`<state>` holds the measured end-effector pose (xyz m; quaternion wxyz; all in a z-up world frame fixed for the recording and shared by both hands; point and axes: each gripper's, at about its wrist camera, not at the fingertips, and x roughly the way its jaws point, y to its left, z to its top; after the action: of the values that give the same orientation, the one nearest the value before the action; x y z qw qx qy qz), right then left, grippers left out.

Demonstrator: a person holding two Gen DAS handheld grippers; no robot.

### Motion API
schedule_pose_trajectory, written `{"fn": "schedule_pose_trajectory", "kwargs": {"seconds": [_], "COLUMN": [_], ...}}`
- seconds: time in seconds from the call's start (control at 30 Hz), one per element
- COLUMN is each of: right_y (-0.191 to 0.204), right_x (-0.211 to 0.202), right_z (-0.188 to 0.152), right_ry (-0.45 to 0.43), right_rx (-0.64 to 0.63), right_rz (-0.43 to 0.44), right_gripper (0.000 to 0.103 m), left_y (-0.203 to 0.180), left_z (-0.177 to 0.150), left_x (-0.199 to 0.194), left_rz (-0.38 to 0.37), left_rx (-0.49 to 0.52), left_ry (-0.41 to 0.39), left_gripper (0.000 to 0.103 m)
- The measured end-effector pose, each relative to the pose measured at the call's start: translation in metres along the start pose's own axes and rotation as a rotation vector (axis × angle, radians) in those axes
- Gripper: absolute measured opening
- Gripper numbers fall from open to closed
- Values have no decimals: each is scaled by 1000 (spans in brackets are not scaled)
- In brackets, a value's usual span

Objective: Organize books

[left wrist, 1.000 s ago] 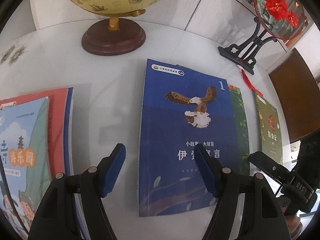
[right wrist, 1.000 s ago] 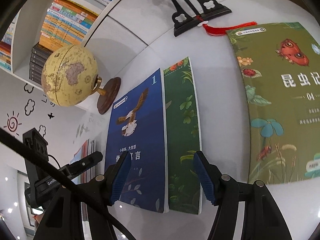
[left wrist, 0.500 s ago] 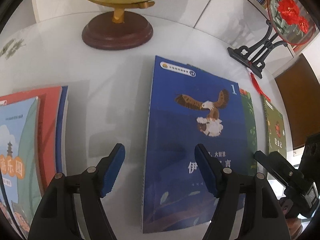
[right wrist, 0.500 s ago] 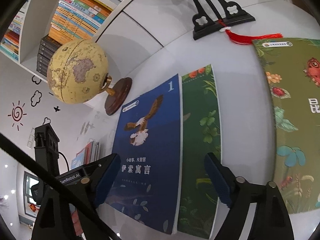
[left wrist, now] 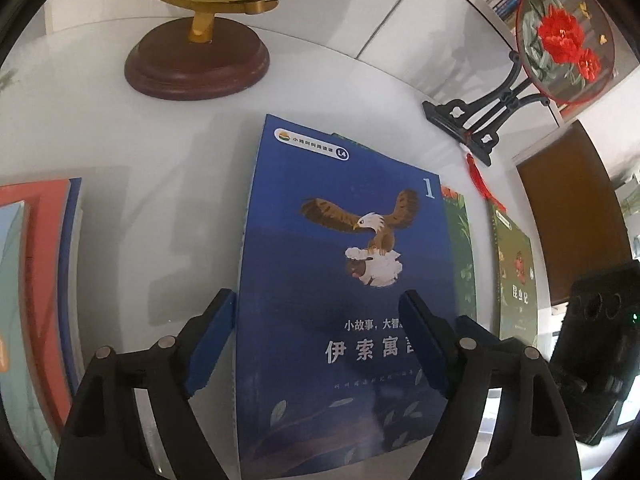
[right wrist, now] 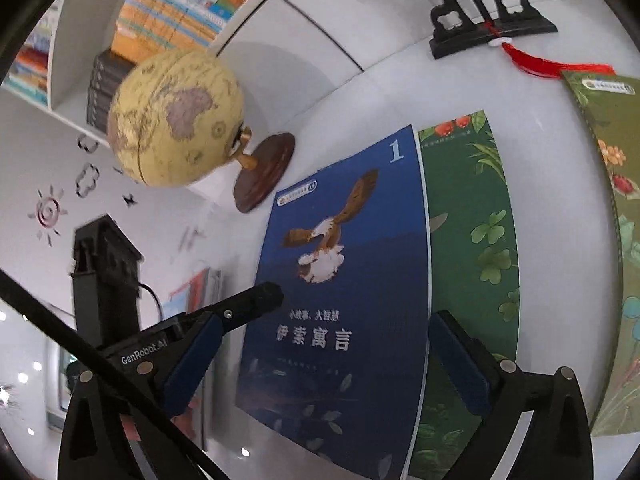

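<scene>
Both my tongs were opening with nothing gripped: the left gripper (left wrist: pixel 316 340) straddled the near left edge of the blue book (left wrist: pixel 344 288), the right gripper (right wrist: pixel 320 360) its whole width. It lay flat mid-tabletop (left wrist: pixel 160 200), long axis running away toward the globe (left wrist: pixel 196 64), overlapping a green book (right wrist: pixel 468 240). Its cover showed "1", seemingly "L4", and "伊索寓言".

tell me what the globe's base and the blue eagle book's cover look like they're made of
Globe's base: looks like dark reddish-brown turned wood with a satin varnish, judging by its stepped rim and soft sheen. Blue eagle book: thin paperback cover, coated paper or card, going by its faint gloss and slim edge.
</scene>
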<state>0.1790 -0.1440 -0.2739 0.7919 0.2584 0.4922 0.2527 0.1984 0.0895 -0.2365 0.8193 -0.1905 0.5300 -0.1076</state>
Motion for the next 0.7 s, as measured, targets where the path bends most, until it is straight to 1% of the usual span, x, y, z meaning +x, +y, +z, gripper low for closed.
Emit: {"fn": "schedule_pose_trajectory", "kwargs": {"seconds": [0.07,0.13,0.17,0.2,0.27,0.3,0.33,0.37,0.4,0.43,0.47,0.5,0.53,0.57,0.6,0.67,0.7], "right_y": [-10,-23,-26,-27,-25,-24,-24,-25,-25,-25,-25,-25,-25,-25,-24,-21,-20], "right_x": [-4,-9,-11,-12,-13,-17,-20,-23,-28,-31,-32,-31,-30,-26,-19,-8,-7], "right_z": [1,3,3,3,2,1,1,2,2,3,3,2,2,2,1,-2,-2], "right_ry": [-10,-25,-31,-22,-12,-28,-37,-47,-61,-70,-71,-64,-56,-37,-7,14,15], "right_rx": [46,123,136,136,115,108,110,114,118,119,118,116,114,114,119,113,100], "right_rz": [58,126,144,160,156,167,181,200,217,234,246,246,243,240,228,157,133], "right_gripper": [103,103,103,103,99,97,92,84,78,64,57,55,49,43,40,32,28], "left_y": [-2,-3,-3,-1,2,3,4,5,4,5,6,7,8,8,5,1,1], "left_z": [-1,-4,-4,-5,-5,-4,-3,-2,-1,0,0,1,1,0,-2,-5,-7], "left_x": [1,1,1,-1,-7,-10,-14,-17,-19,-22,-23,-23,-21,-19,-15,-14,-14], "left_rz": [5,7,5,-5,-35,-52,-76,-95,-116,-140,-154,-177,-191,-199,-184,-152,-154], "left_rx": [11,31,34,29,12,3,-7,-13,-19,-29,-36,-48,-60,-71,-64,-37,-33], "left_ry": [-1,-5,-8,-18,-43,-59,-76,-85,-96,-107,-112,-113,-106,-95,-82,-81,-85], "left_gripper": [80,80,80,80,80,80,80,80,80,80,80,80,80,79,76,73,67]}}
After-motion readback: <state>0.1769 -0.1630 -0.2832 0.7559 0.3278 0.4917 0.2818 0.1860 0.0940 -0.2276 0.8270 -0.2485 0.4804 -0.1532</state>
